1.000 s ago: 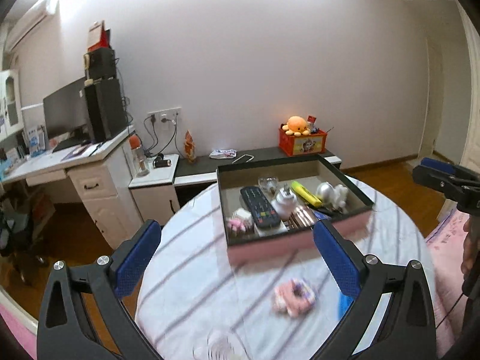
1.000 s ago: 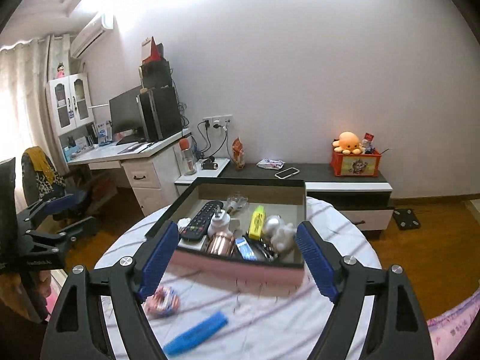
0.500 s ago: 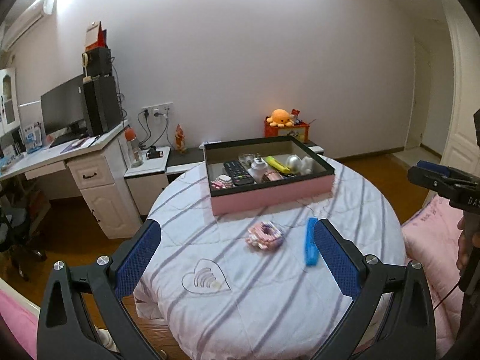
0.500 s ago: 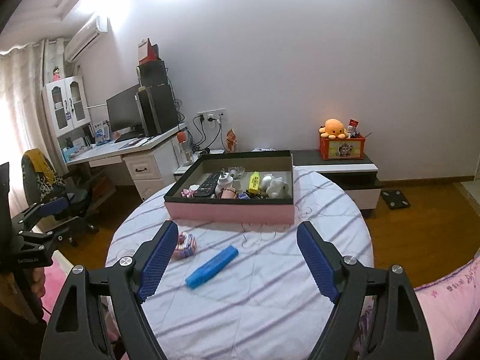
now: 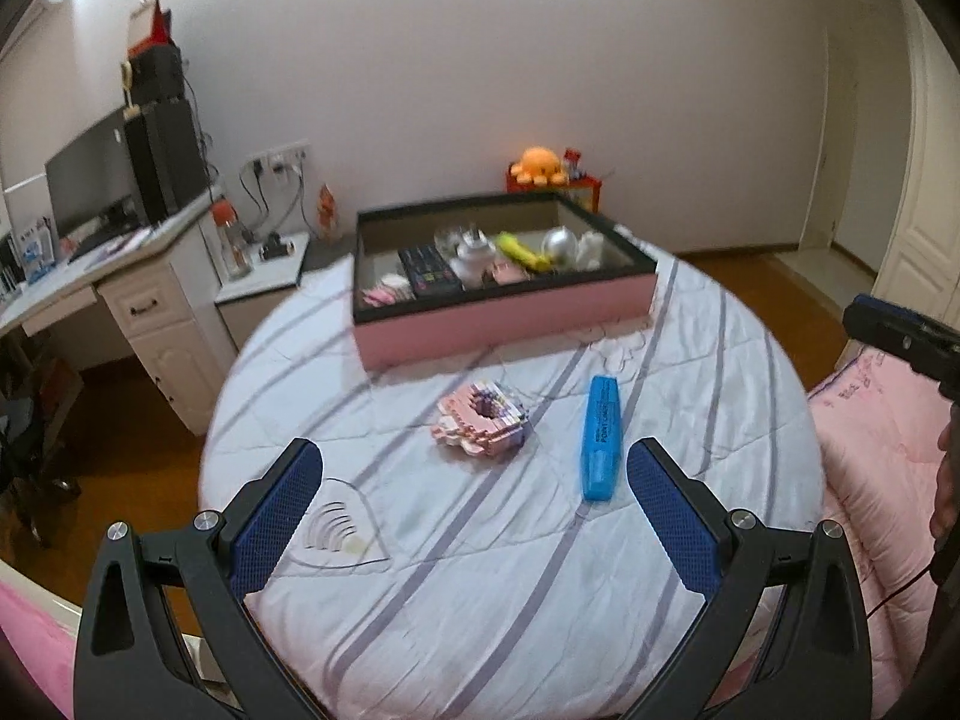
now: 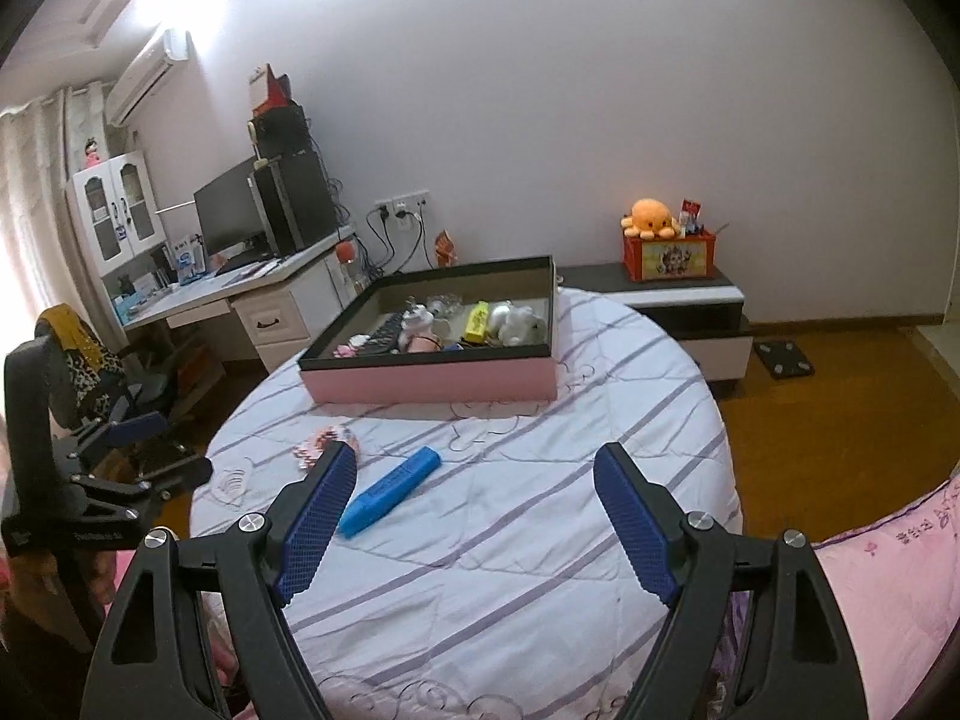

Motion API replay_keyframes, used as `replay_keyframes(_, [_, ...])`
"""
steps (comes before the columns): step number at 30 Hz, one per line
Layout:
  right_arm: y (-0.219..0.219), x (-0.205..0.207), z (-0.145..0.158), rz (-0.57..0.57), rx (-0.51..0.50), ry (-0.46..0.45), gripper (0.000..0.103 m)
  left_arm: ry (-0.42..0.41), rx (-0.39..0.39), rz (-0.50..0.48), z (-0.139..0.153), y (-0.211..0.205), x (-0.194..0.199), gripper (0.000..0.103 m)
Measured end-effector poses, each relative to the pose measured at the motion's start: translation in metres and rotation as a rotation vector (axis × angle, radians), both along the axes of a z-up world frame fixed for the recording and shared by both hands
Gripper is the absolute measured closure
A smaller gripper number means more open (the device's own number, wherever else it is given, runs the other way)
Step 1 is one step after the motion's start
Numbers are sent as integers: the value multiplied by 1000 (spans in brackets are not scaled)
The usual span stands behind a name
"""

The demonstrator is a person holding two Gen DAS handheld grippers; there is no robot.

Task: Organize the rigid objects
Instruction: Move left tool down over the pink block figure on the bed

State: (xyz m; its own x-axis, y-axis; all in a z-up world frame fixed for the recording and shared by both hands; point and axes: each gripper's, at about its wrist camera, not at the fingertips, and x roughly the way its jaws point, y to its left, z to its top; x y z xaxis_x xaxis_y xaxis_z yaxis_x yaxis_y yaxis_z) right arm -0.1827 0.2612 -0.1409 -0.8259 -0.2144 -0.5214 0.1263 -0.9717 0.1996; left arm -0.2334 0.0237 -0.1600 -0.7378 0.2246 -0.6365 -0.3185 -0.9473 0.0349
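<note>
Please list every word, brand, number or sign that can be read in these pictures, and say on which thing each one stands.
"POINT LINER": on the blue highlighter, partly blurred, so my reading is uncertain.
White print on the left gripper's body: too small to read.
Purple embroidery on the pink quilt: not legible.
Picture on the red box and items in the tray: no readable text.

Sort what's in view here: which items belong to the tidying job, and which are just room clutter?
Job:
- pink box, already holding a remote, a yellow highlighter and other small items
- blue highlighter, loose on the table
- pink block piece, loose beside it

Just around:
- orange plush octopus
- monitor on the desk
- water bottle
</note>
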Motion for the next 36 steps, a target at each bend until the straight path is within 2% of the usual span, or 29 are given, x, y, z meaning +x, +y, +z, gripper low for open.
replay_keyframes(6, [15,-46,-21,-9,-18,-56,20,-106,-20,12,-37,17,-45,0])
replay_keyframes(16, [26,-99,-47,-9,-35,-121,20,-190,-83,21,-80,31,-100,0])
replay_keyframes(18, [26,-105,-49,-9,-35,-126,20,-191,-126,17,-89,33,-104,3])
replay_keyframes(19, [25,-107,-50,-10,-34,-127,20,-197,-125,8,-92,33,-105,10])
replay_keyframes(20, [25,-110,-50,-8,-33,-128,20,-205,-85,-8,-92,30,-105,22])
replay_keyframes(22, [24,-116,-52,-6,-27,-133,20,-198,-39,-11,-86,25,-105,39])
replay_keyframes(25, [23,-125,-51,-13,-17,-137,20,-196,-41,11,-80,18,-107,39])
replay_keyframes(31, [21,-157,-43,-28,10,-122,20,-102,7,17,-41,-2,-109,39])
replay_keyframes(36, [12,-200,-41,-43,92,-147,20,-46,-5,22,-16,-6,-128,39])
